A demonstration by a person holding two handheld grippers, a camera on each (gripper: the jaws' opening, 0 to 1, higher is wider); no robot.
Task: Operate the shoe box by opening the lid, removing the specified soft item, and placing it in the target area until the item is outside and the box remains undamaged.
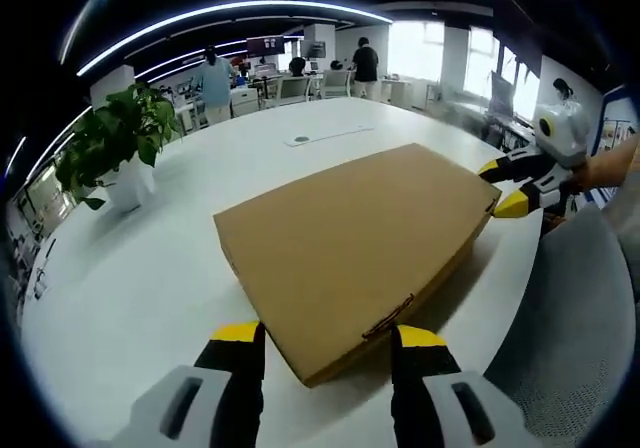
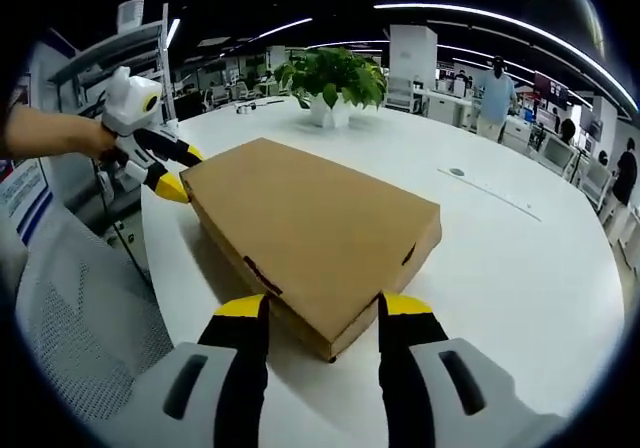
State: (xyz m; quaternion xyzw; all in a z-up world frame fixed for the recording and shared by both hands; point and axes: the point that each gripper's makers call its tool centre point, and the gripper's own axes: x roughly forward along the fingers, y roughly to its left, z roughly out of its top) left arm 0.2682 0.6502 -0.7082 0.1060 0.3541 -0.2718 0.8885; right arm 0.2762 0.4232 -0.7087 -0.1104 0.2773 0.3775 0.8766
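The flat brown cardboard shoe box [image 1: 355, 243] lies closed; left gripper [image 1: 325, 340] and right gripper [image 2: 315, 310] both gape wide at opposite corners.

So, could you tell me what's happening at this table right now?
A person holds a gripper in each hand at opposite ends of a closed cardboard shoe box lying flat on the white table. The left gripper and the right gripper each have open jaws either side of a box corner. The lid is not yet lifted, and nothing has been taken out. A potted plant stands further along the table.
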